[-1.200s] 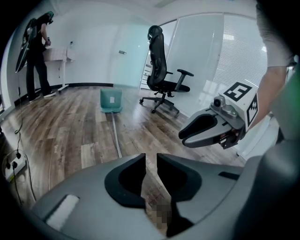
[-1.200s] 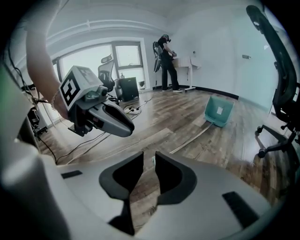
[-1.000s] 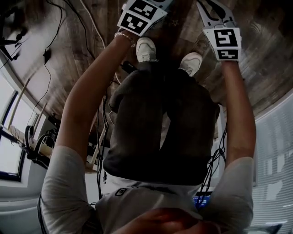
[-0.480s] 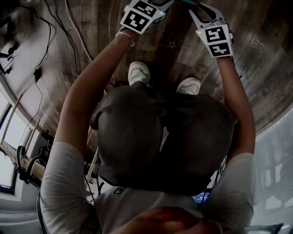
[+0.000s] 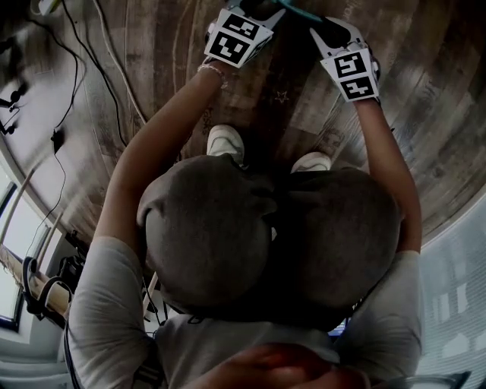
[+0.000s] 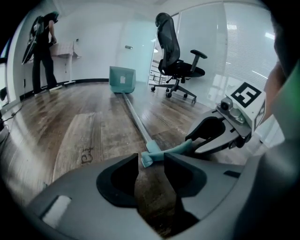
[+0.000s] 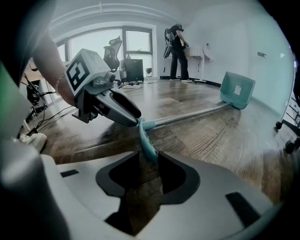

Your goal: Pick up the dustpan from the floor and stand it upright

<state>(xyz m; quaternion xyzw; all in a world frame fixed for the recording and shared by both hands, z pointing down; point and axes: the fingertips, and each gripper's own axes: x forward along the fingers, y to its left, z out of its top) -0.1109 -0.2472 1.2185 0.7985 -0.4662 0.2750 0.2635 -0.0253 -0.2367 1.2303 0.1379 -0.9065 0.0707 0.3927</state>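
- Mid-frame in the head view, the knees point(image 5: 266, 235) bulk far larger than a second ago and the floor point(image 5: 425, 114) looks closer. The person has sunk into a deep squat, with both arms stretched to the top edge.
- Top edge, same view: the teal grip point(image 5: 300, 11) of the dustpan point(image 6: 122, 79) was not there a second ago. It now shows between the two arms' ends.
- left gripper point(image 6: 151, 161): the jaws have just been opening and now stand released and wide. The grip's butt end sits right at the jaw mouth, lower centre of the left gripper view. The pads are not pressing on it.
- right gripper point(image 7: 148, 161): same story, the jaws have just been opening and are released. The curved grip runs into the gap from above, close by the right-hand jaw tip, with no squeeze visible.
- The dustpan lies flat on the floor. Its bin point(image 7: 237, 90) is at right-centre of the right gripper view. Its pole point(image 6: 133, 112) runs from upper centre down to the grip in the left gripper view.
- Meaning: this looks like the reach-in step. Both claws are lined up on the same end, and nothing is grasped or lifted yet.
- The next move likely calls for closing on the grip, then raising that end so the bin pivots on the floor.
- Risk: two claws crowd one short grip with their tips almost meeting. A long pole with the bin far out could swing or slip once it is raised.
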